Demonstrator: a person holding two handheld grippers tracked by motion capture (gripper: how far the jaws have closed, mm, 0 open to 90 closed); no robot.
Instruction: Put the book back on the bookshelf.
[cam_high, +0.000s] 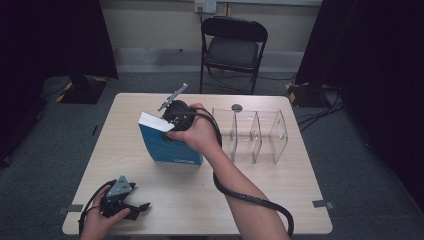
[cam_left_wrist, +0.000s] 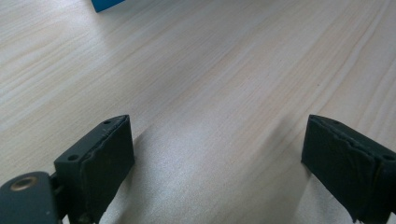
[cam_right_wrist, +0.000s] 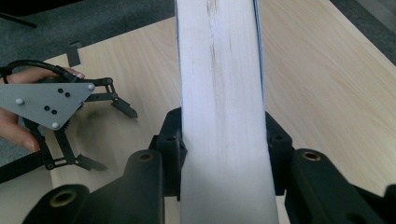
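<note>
My counter (cam_high: 200, 200) (pale wood grain) carries a blue book (cam_high: 167, 145) standing upright and a clear divider rack (cam_high: 257, 131) beside it.

Black left gripper (cam_high: 131, 210) with grey screw-dotted triangular plate, black right gripper (cam_high: 168, 131) trailing thick cable, forearms seemingly bare

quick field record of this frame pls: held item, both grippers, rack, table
held item: blue book, standing on its bottom edge on the table, page edge up
right gripper: fingers clamped on the book's two covers at its top
left gripper: open, nothing between its fingers, low over the table's near left corner
rack: clear divided holder, standing right of the book, slots empty
beyond the table: black folding chair
</note>
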